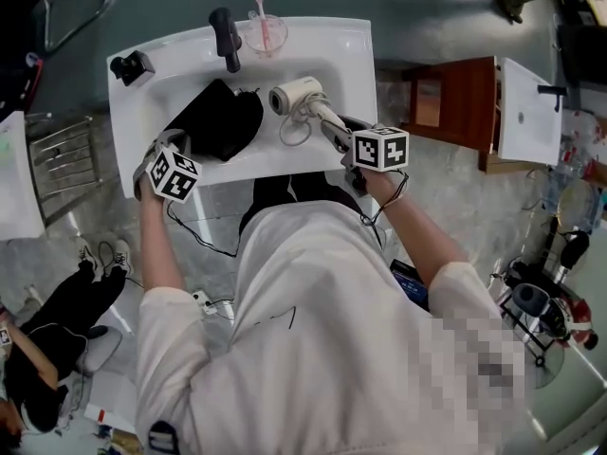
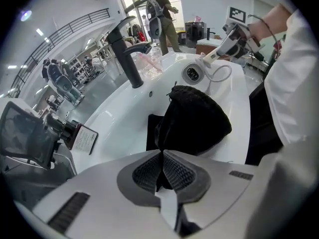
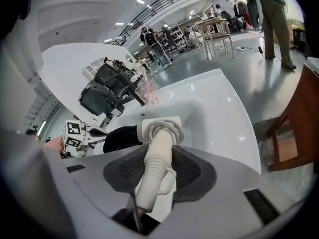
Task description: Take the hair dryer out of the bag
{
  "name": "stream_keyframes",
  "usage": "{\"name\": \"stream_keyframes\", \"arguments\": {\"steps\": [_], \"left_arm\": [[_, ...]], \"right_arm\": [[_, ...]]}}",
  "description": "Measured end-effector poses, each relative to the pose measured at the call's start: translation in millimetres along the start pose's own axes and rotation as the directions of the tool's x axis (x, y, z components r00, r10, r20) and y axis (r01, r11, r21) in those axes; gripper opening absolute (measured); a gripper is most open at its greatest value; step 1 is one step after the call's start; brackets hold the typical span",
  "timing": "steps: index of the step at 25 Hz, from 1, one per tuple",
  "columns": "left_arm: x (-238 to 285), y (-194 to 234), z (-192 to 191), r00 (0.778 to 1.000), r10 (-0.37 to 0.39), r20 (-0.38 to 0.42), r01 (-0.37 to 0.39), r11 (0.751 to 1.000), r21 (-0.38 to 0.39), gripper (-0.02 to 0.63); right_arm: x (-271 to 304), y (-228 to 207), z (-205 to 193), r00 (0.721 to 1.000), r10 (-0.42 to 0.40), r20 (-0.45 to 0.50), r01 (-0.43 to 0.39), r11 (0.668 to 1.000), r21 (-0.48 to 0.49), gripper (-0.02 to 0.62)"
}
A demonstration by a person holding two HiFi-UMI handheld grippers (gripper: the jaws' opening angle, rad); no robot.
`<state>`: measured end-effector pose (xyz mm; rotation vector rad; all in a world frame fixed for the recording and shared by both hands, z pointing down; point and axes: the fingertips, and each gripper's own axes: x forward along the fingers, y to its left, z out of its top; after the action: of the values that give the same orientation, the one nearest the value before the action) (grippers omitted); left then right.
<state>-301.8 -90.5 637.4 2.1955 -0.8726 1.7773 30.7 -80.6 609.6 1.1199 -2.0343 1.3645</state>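
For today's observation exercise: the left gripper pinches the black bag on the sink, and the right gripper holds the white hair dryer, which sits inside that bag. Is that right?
No. The hair dryer is outside the bag, beside it over the sink, as the head view shows. The rest holds: the left gripper pinches the bag, the right gripper holds the hair dryer.

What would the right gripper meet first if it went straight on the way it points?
The right gripper is shut on the hair dryer, whose head leads. Straight ahead lies the white sink basin, probably the first contact; depth is unclear.
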Motion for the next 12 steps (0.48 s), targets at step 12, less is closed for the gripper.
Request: {"name": "stream_keyframes", "arguments": {"steps": [12], "left_arm": [[11.2, -12.5, -1.8, 0.999, -0.042, 0.002, 0.041, 0.997, 0.057, 0.029]], "right_arm": [[36.3, -1.8, 7.6, 0.986, -0.165, -0.003, 0.164, 0.986, -0.026, 0.146]]}}
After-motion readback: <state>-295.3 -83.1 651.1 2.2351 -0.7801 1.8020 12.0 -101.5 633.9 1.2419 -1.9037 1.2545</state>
